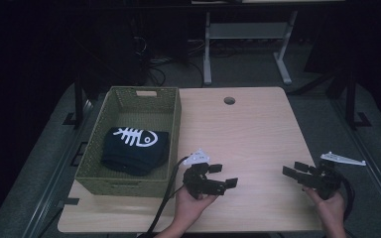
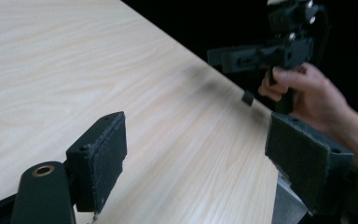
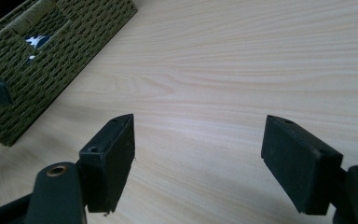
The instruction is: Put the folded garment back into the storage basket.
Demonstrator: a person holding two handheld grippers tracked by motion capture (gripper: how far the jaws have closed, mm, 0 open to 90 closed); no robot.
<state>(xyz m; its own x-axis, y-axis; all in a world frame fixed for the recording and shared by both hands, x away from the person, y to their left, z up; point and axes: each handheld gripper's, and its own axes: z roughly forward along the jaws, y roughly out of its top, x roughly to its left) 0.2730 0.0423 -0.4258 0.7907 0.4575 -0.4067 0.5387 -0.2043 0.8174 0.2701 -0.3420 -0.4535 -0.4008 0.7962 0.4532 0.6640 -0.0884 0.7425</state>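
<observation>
Dark shirt [image 1: 135, 149] lies folded in basket [image 1: 144, 93] on counter [image 1: 258, 134]. Our left gripper [image 1: 223, 174] and right gripper [image 1: 292, 171] both spread, empty. We lower hands slowly, stay clear of basket.

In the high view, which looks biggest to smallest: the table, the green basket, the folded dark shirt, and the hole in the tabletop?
1. table
2. green basket
3. folded dark shirt, lying inside the basket
4. hole in the tabletop
</observation>
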